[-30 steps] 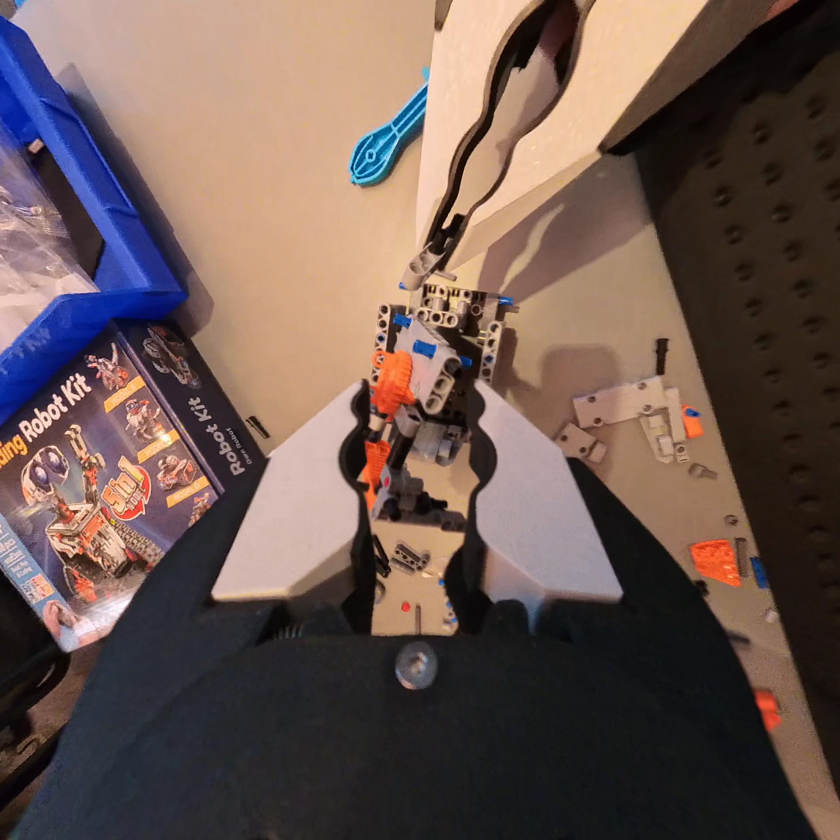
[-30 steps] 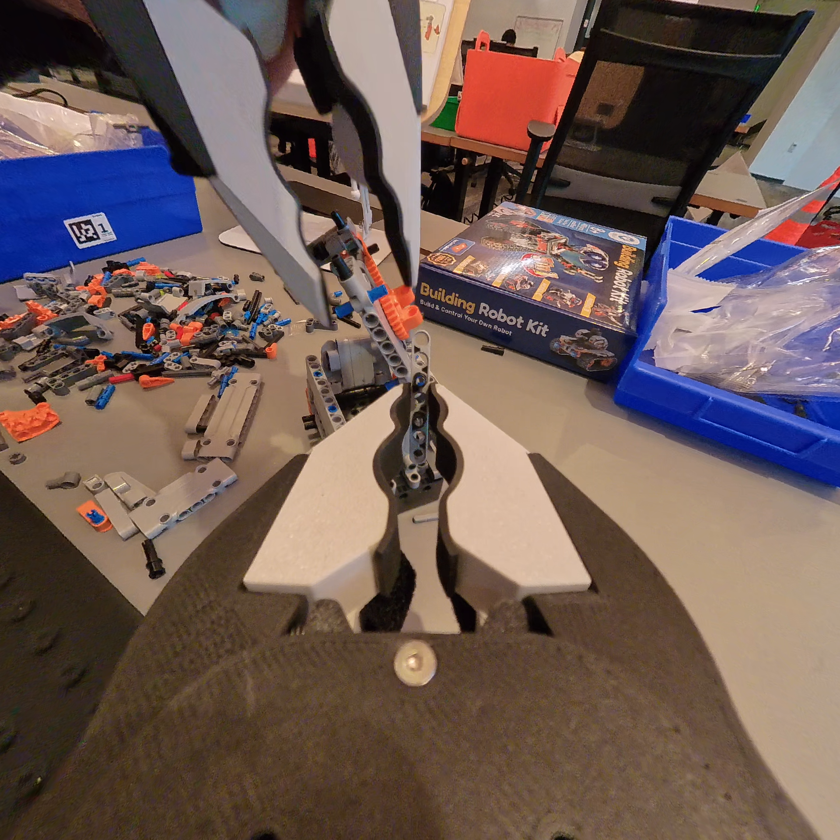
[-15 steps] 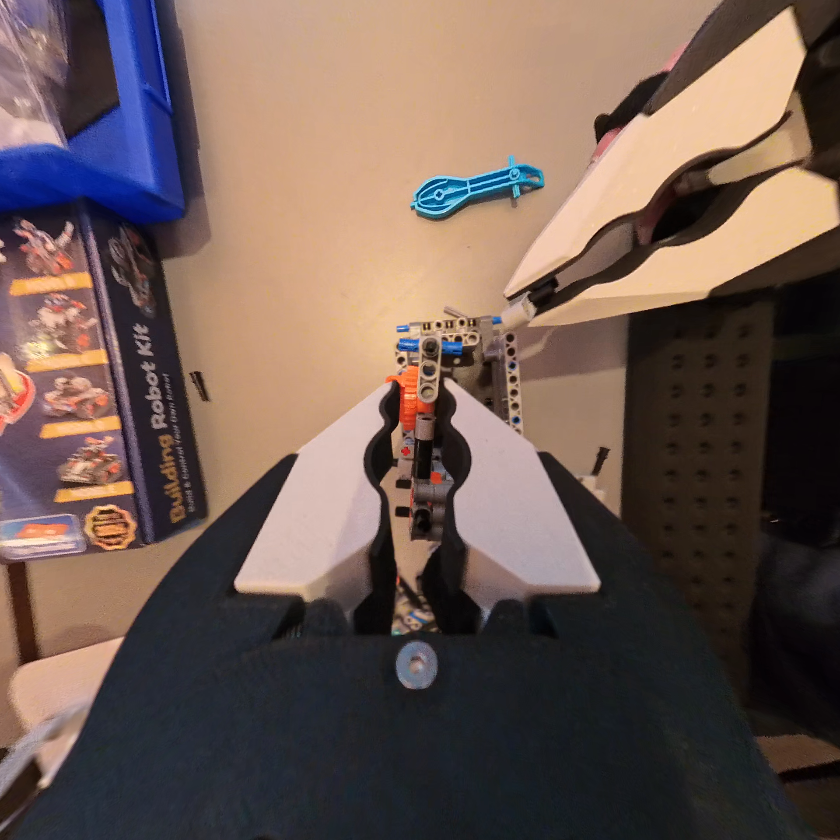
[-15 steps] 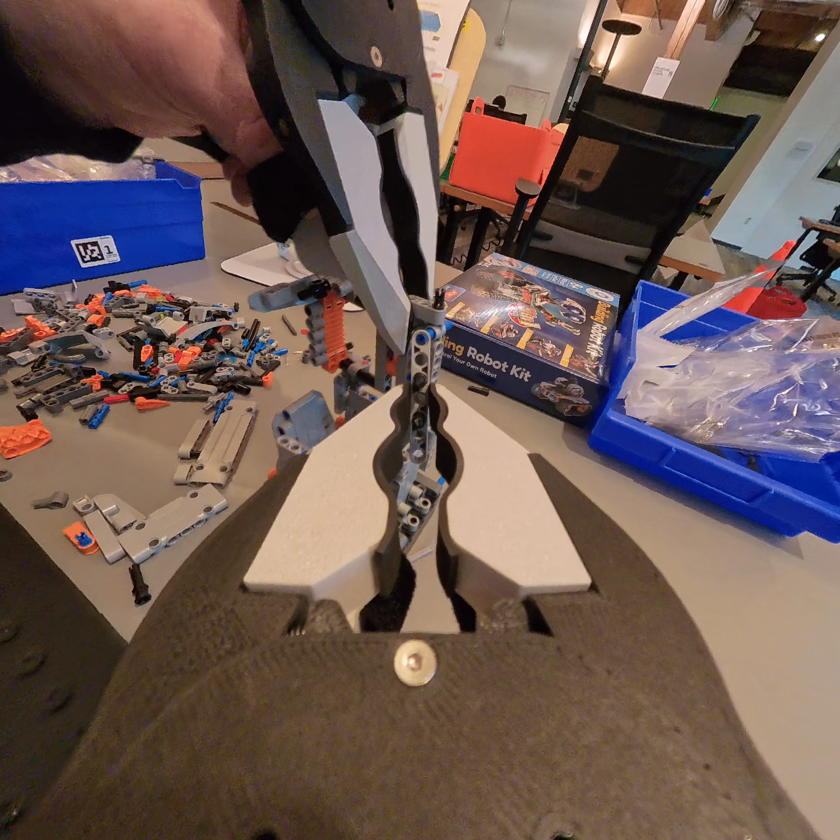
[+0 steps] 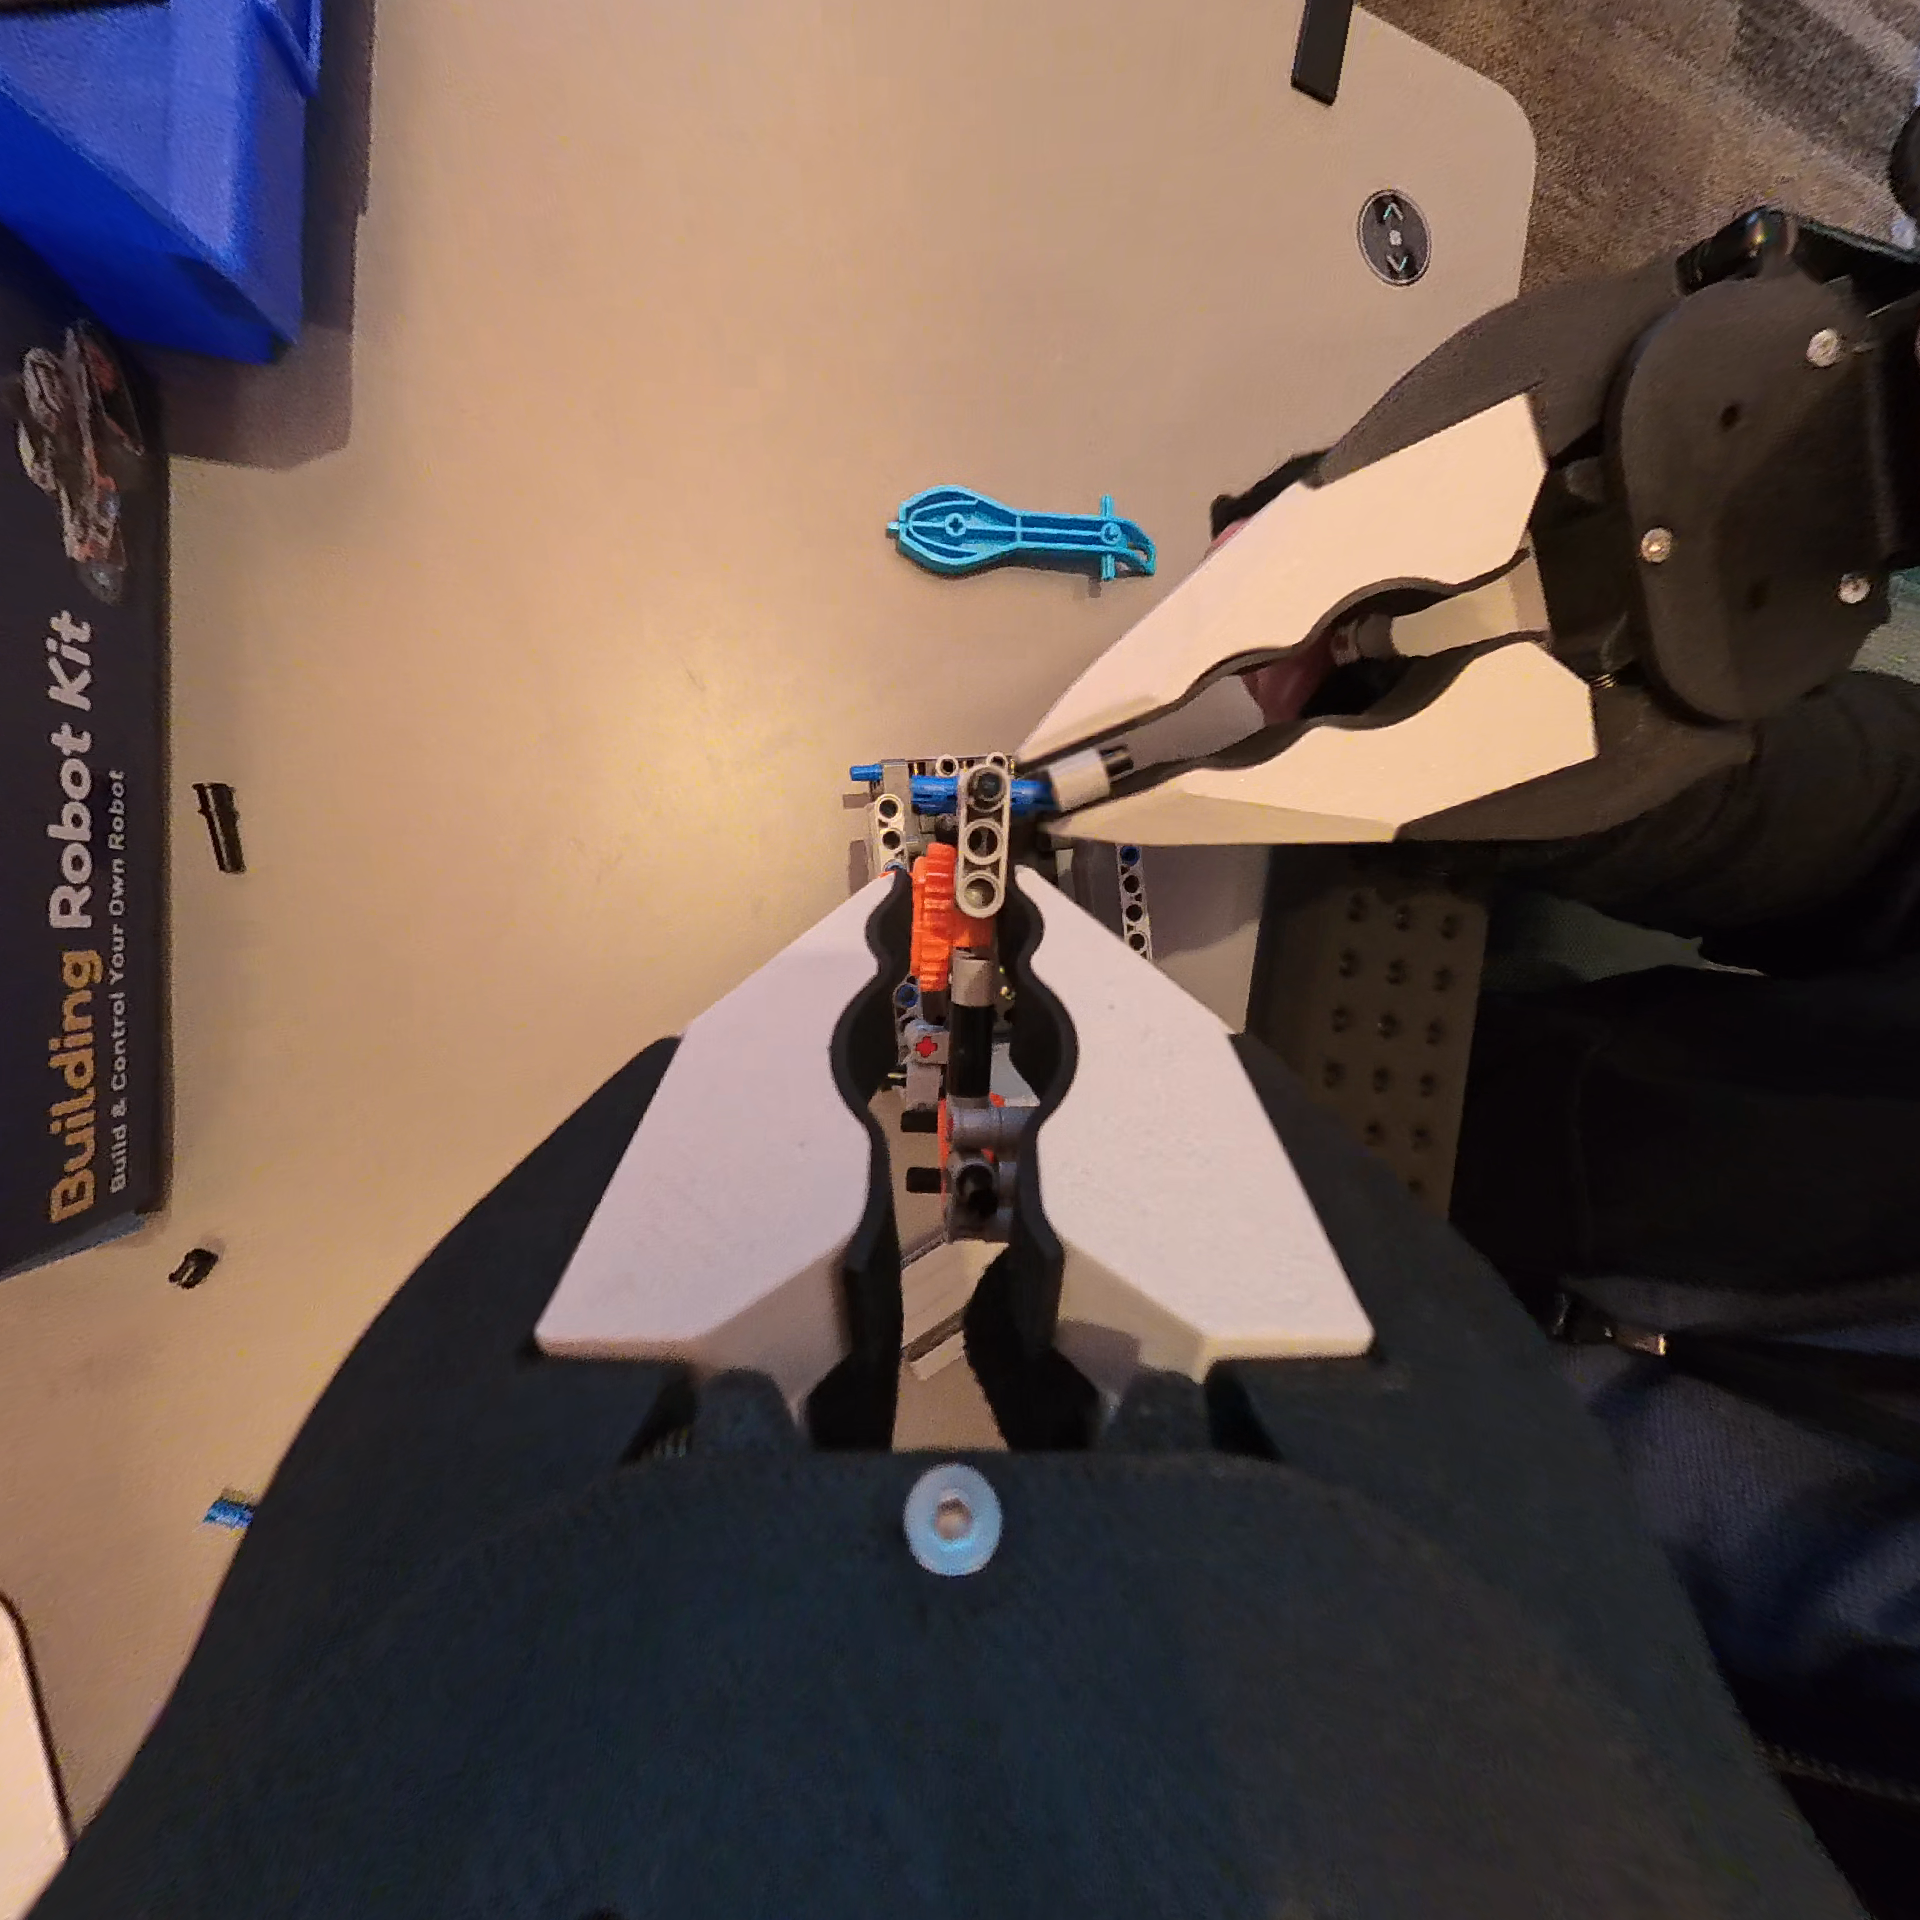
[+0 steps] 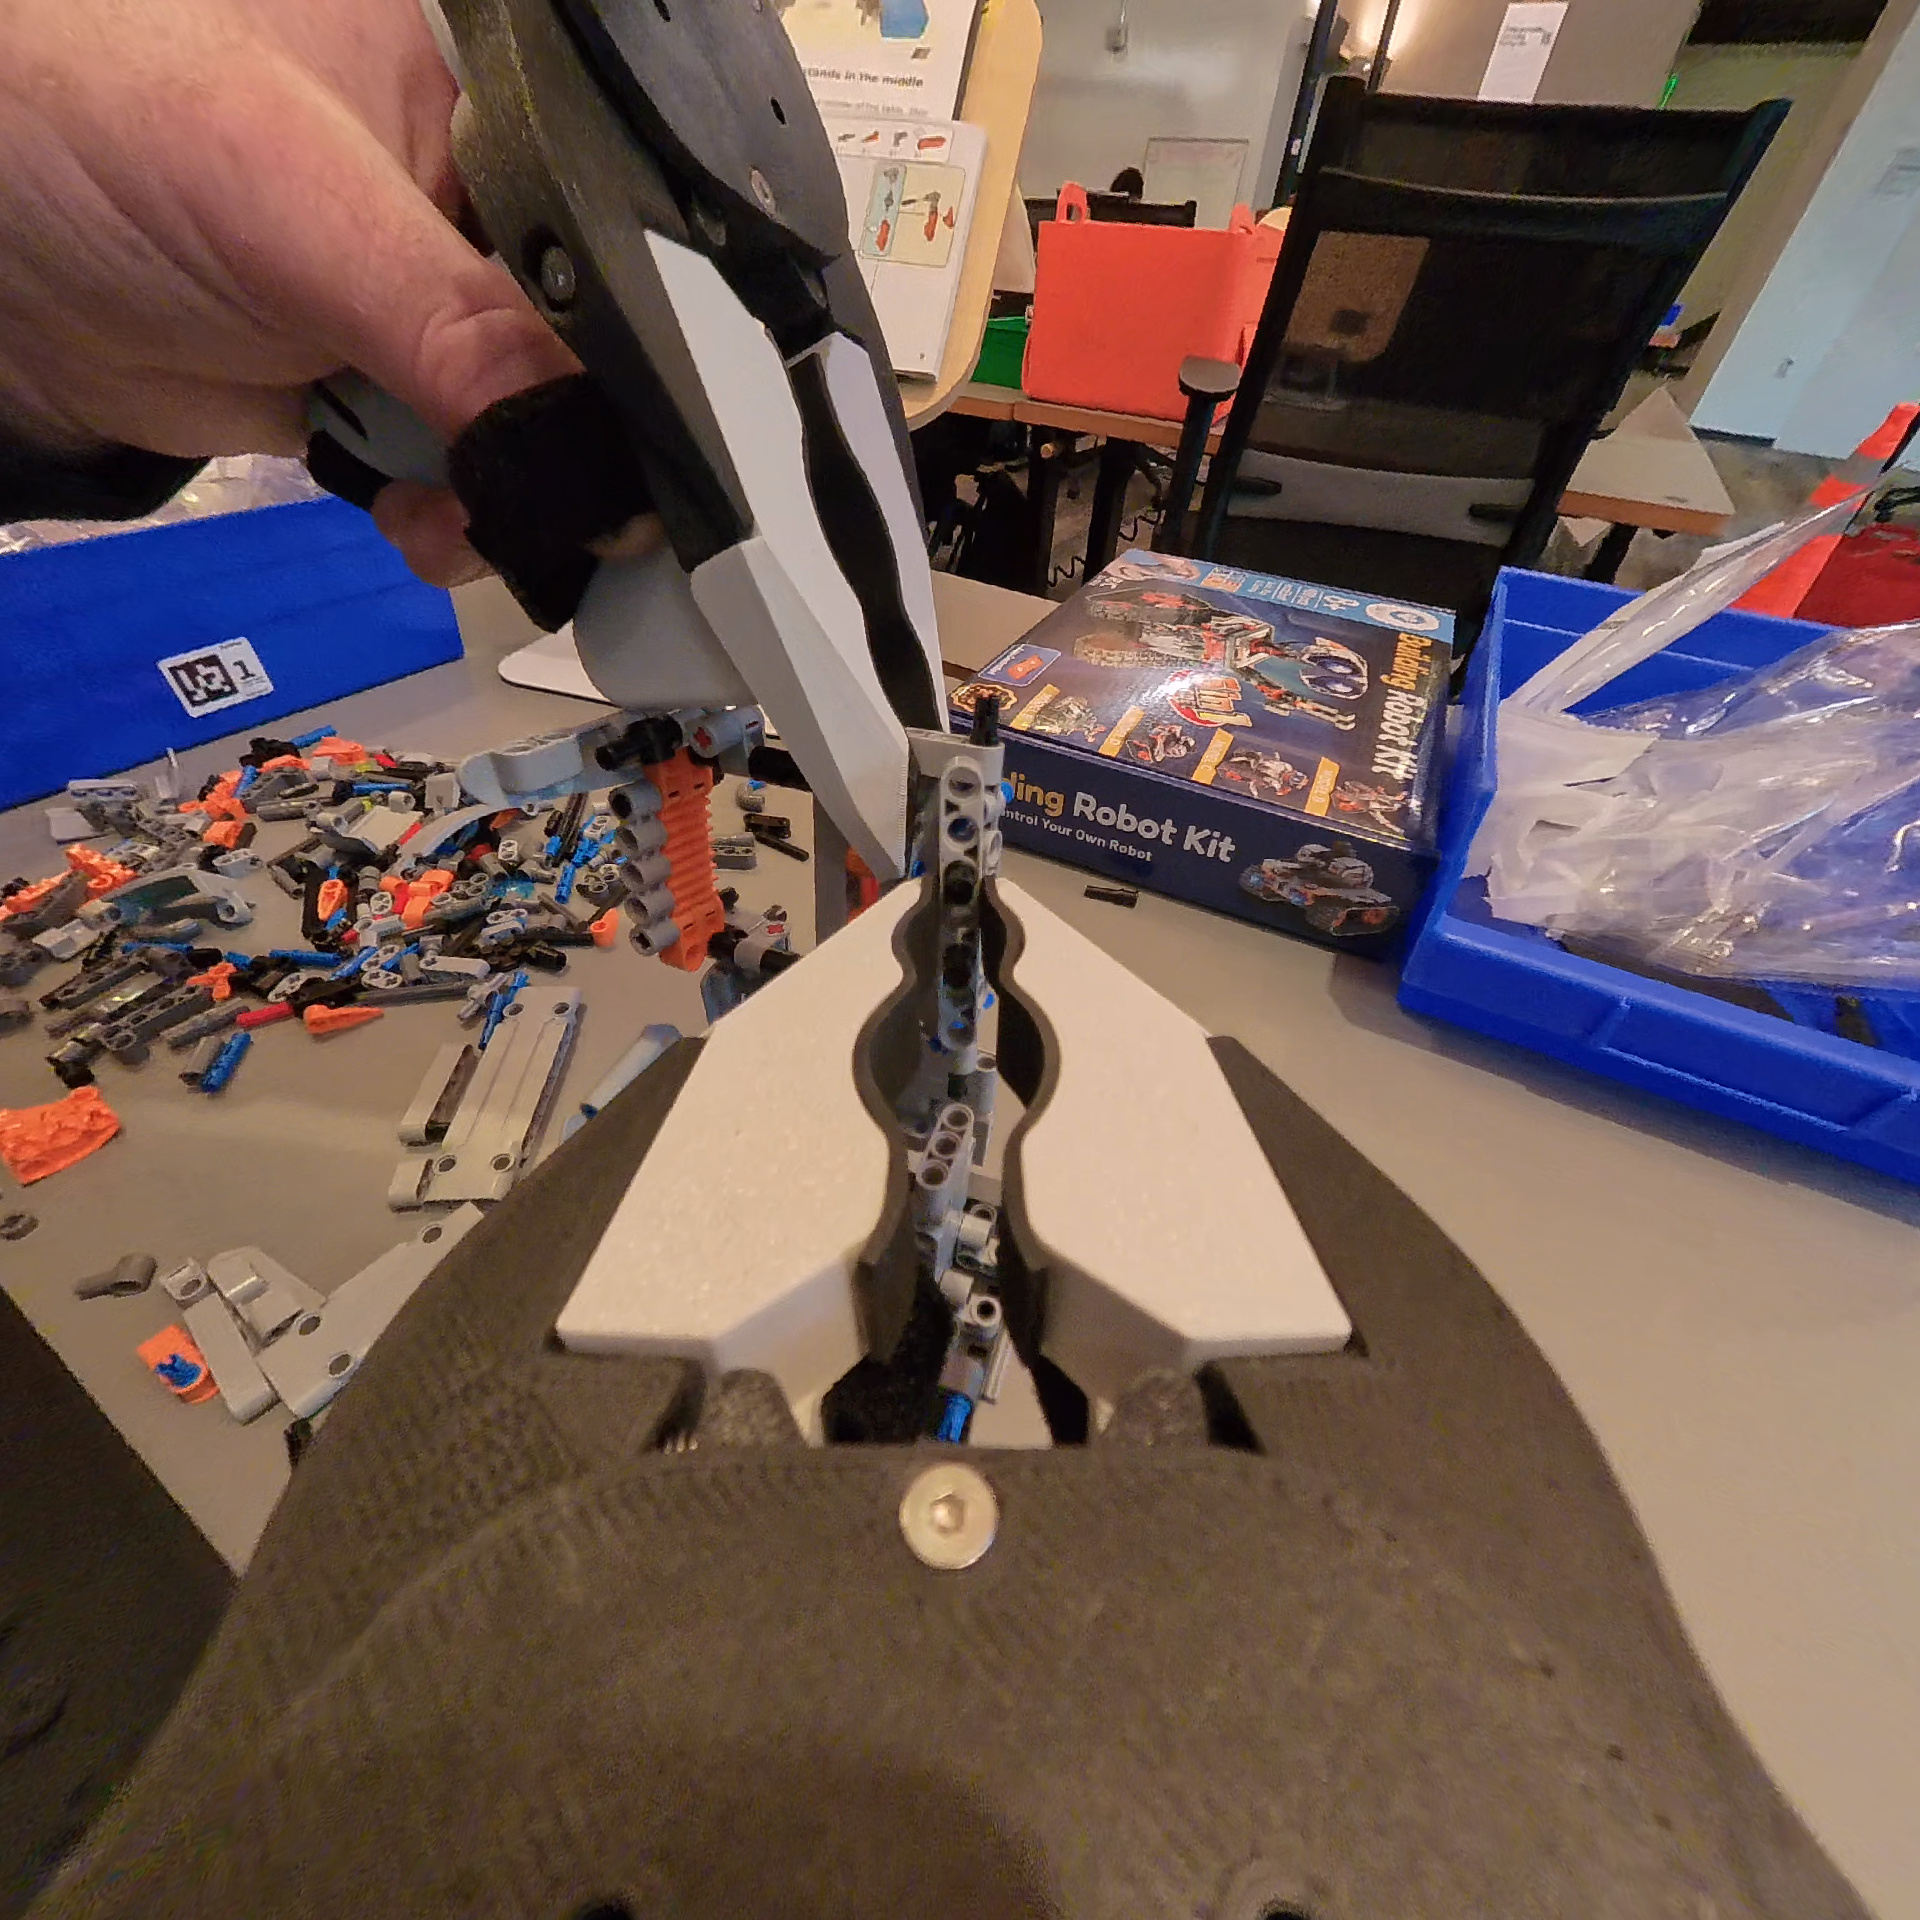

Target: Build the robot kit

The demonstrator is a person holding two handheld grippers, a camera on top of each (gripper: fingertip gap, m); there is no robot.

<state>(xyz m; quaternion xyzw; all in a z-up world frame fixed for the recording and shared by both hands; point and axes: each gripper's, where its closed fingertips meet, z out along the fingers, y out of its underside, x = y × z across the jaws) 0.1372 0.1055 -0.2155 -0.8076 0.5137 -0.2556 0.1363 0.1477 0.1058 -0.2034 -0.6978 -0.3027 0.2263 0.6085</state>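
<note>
Between the two grippers, above the grey surface (image 6: 1558, 1299), hangs a half-built toy model (image 5: 961, 997) of grey, black, blue and orange plastic parts. Left gripper (image 5: 961, 904): closed on the model, jaws pressed against a black rod and an orange toothed piece; a grey three-hole beam (image 5: 984, 836) sticks out past the tips. Right gripper (image 6: 951, 883): closed on an upright grey holed beam (image 6: 961, 831) of the same model, which runs down the gap between its jaws. In the left wrist view the right gripper (image 5: 1049, 779) comes in from the right, tips meeting the model's far end at a blue pin. In the right wrist view the left gripper (image 6: 894, 831) comes down from the upper left, held by a hand (image 6: 229, 239), and it blocks sight of the model's middle; an orange ribbed part (image 6: 686, 862) hangs to its left.

Around them:
- Loose pile of small parts (image 6: 291, 914), grey, black, blue, orange, on the left of the surface; flat grey plates (image 6: 488, 1101) lie nearer, just beside the pile.
- Dark blue kit box (image 6: 1216, 738), lying flat, far right of the model.
- Blue bin (image 6: 1662, 1039) at right holding clear plastic bags (image 6: 1745, 810); second blue bin (image 6: 208, 613) far left, with a square marker sticker.
- Light blue plastic tool (image 5: 1018, 532) lying alone on the surface beyond the model.
- Two small black pins (image 5: 220, 826) near the kit box edge.
- Black mesh chair (image 6: 1475, 312) and an orange container (image 6: 1132, 301) on a table behind.
</note>
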